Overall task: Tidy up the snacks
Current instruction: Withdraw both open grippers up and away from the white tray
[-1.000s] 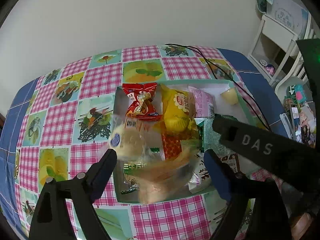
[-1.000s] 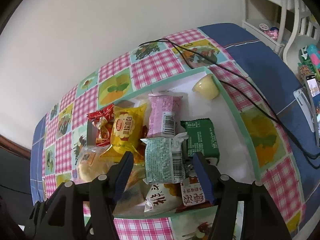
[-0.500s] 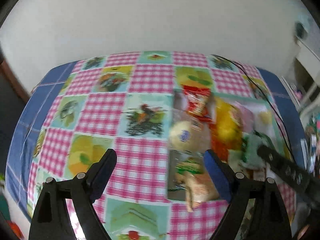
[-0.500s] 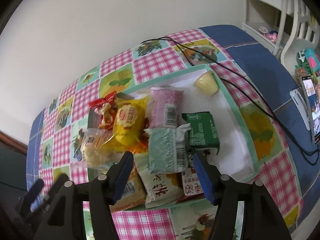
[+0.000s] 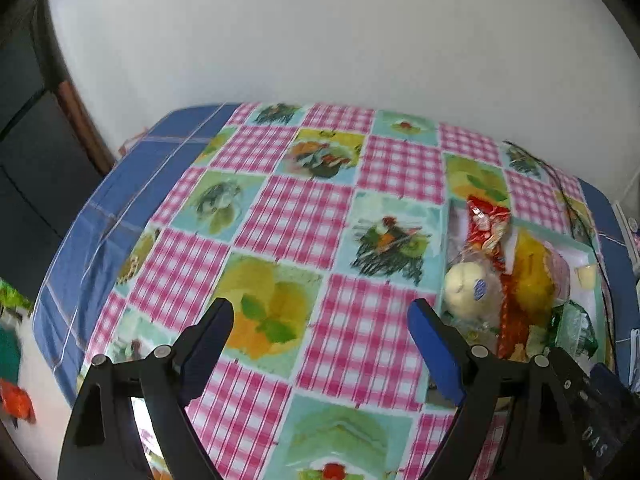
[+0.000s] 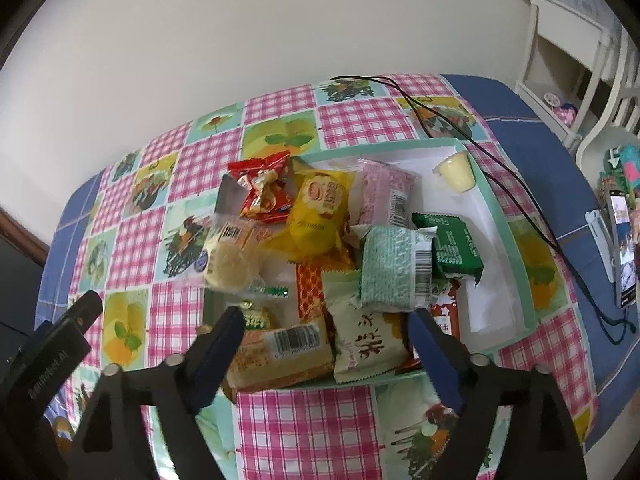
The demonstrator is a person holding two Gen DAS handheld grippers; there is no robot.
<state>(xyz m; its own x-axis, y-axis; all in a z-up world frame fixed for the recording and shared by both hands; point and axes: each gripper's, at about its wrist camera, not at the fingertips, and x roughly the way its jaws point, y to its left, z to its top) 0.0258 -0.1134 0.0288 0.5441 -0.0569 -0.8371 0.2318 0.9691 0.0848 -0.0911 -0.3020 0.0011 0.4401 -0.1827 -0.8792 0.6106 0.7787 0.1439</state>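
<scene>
A shallow mint-rimmed white tray (image 6: 516,248) on the checked tablecloth holds a pile of snack packets: a red one (image 6: 264,188), a yellow one (image 6: 318,210), a pink one (image 6: 386,196), pale green (image 6: 394,268) and dark green (image 6: 454,246) ones, a round bun in clear wrap (image 6: 228,256) and a jelly cup (image 6: 456,170). My right gripper (image 6: 324,340) is open and empty over the tray's near edge. My left gripper (image 5: 322,332) is open and empty over bare tablecloth, left of the tray (image 5: 592,248). The bun (image 5: 468,286) shows there too.
A black cable (image 6: 500,164) runs across the table's right side past the tray. A phone on a stand (image 6: 622,248) and white furniture (image 6: 568,40) stand to the right. The table's left edge (image 5: 68,248) drops to a dark floor.
My left gripper has swung left, away from the tray, to over the tablecloth. The right gripper has pulled back slightly toward the tray's near edge. Both stay open.
</scene>
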